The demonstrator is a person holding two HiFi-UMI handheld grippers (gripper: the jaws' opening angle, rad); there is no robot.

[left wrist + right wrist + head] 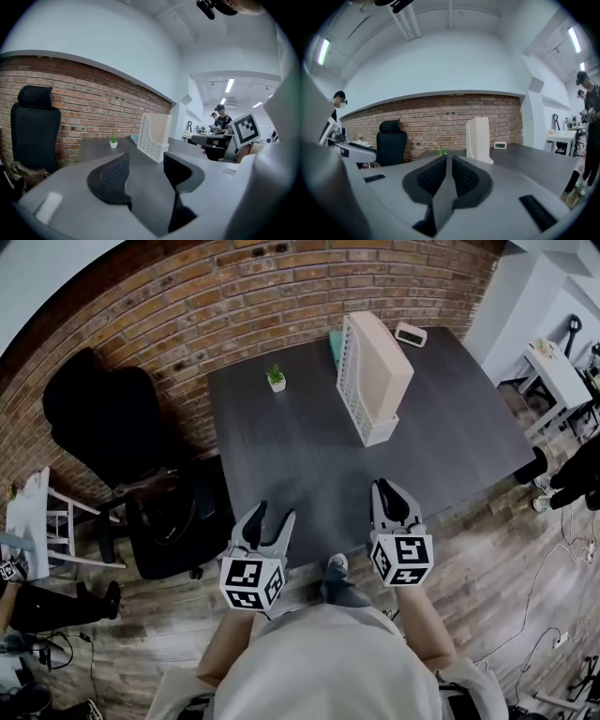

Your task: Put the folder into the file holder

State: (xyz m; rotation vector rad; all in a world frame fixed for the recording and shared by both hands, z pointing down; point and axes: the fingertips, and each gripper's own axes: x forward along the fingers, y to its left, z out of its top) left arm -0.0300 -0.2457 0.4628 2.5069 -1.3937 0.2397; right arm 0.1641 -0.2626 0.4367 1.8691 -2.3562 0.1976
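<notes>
The white mesh file holder [361,404] stands upright at the back of the dark table [281,446], and a cream folder [386,360] stands inside it. A teal flat item [335,345] lies just behind the holder. Both grippers hover over the table's near edge, well short of the holder. My left gripper [275,514] is open with nothing between its jaws; its own view has the holder [152,138] ahead. My right gripper [390,488] has its jaws together with only a thin slit and holds nothing; the holder [478,138] is far ahead of it.
A small potted plant [277,379] sits left of the holder and a small clock [410,334] at the back right corner. A black office chair [112,418] stands by the brick wall at left. People stand at other desks [220,126] to the right.
</notes>
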